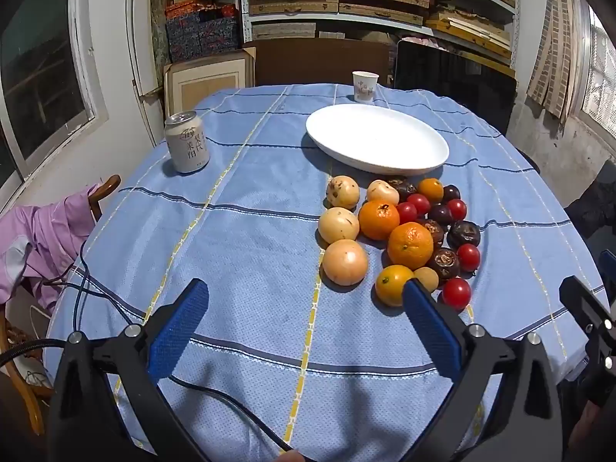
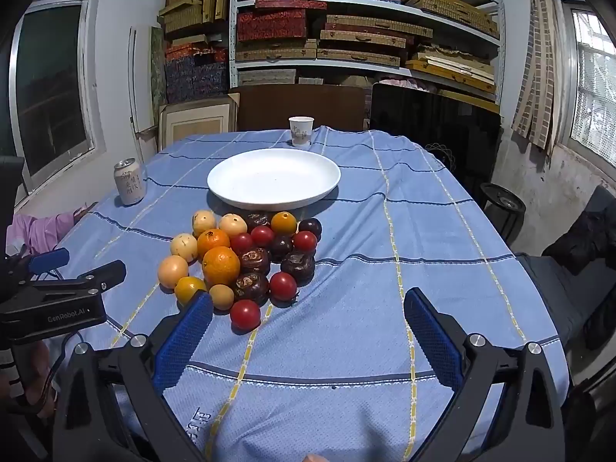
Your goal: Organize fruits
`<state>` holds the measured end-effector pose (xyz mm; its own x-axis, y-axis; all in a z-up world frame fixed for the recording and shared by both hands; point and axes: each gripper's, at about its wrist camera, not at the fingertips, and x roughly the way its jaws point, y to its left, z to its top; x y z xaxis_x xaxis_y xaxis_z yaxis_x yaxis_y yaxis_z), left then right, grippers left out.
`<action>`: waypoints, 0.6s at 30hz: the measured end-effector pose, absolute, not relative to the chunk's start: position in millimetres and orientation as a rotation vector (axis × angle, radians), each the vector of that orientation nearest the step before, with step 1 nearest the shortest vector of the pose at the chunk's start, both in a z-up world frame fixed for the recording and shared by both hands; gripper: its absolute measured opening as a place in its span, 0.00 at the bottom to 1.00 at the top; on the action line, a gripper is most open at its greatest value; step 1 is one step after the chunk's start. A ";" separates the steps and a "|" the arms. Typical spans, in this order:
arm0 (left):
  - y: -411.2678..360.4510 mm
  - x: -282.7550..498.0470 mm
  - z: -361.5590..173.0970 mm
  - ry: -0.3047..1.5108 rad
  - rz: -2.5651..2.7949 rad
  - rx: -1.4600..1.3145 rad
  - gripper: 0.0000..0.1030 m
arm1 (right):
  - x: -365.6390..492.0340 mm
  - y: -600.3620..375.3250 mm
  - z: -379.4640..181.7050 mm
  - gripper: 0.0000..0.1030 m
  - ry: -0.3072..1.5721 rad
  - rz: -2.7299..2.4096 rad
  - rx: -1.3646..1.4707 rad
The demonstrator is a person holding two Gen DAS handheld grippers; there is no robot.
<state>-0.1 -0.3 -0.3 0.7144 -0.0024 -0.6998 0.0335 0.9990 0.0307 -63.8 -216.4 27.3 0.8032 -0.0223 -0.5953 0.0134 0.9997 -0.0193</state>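
Observation:
A pile of fruit (image 1: 408, 231) lies on the blue checked tablecloth: oranges, pale yellow round fruits, red cherry tomatoes and dark brown wrinkled fruits. It also shows in the right wrist view (image 2: 246, 261). An empty white oval plate (image 1: 377, 138) (image 2: 274, 179) stands just behind the pile. My left gripper (image 1: 306, 296) is open and empty, near the pile's front edge, its right finger in front of a small orange (image 1: 390, 283). My right gripper (image 2: 308, 308) is open and empty, to the right of the pile's front, near a red tomato (image 2: 245, 314).
A drink can (image 1: 187, 141) (image 2: 129, 181) stands at the table's left. A paper cup (image 1: 364, 85) (image 2: 300, 130) stands at the far edge. A black cable (image 1: 231, 404) runs over the near cloth. A chair with pink cloth (image 1: 46, 238) is at the left. Shelves of boxes stand behind.

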 end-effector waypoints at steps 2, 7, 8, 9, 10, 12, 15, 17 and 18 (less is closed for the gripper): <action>0.8 0.6 -0.3 0.784 -0.024 0.030 0.96 | -62.8 -216.1 26.7 0.97 0.642 -0.019 -0.016; 0.0 0.8 -0.6 0.785 -0.022 0.037 0.96 | -64.1 -215.0 26.7 0.97 0.625 -0.015 -0.019; 0.0 0.8 -0.6 0.785 -0.022 0.037 0.96 | -64.4 -214.9 26.4 0.97 0.623 -0.015 -0.018; 0.2 0.7 -0.7 0.785 -0.022 0.037 0.96 | -64.8 -214.9 26.0 0.97 0.622 -0.015 -0.018; 0.4 1.7 -3.5 0.786 -0.024 0.037 0.96 | -60.7 -211.2 24.9 0.97 0.639 -0.018 -0.022; -0.4 2.2 -6.5 0.786 -0.025 0.037 0.96 | -62.6 -210.0 25.8 0.97 0.637 -0.020 -0.021; -0.7 2.4 -7.3 0.786 -0.024 0.039 0.96 | -64.0 -211.3 26.0 0.97 0.639 -0.017 -0.020; -0.9 2.2 -7.0 0.786 -0.024 0.040 0.96 | -64.2 -213.5 26.0 0.97 0.642 -0.015 -0.019; -0.9 2.4 -7.6 0.787 -0.025 0.039 0.96 | -64.6 -213.5 26.1 0.97 0.642 -0.015 -0.019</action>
<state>2.4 -0.9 -7.6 0.7060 -0.0077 -0.7082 0.0368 0.9990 0.0258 -64.6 -213.5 26.1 0.8006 -0.0204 -0.5989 0.0085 0.9997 -0.0228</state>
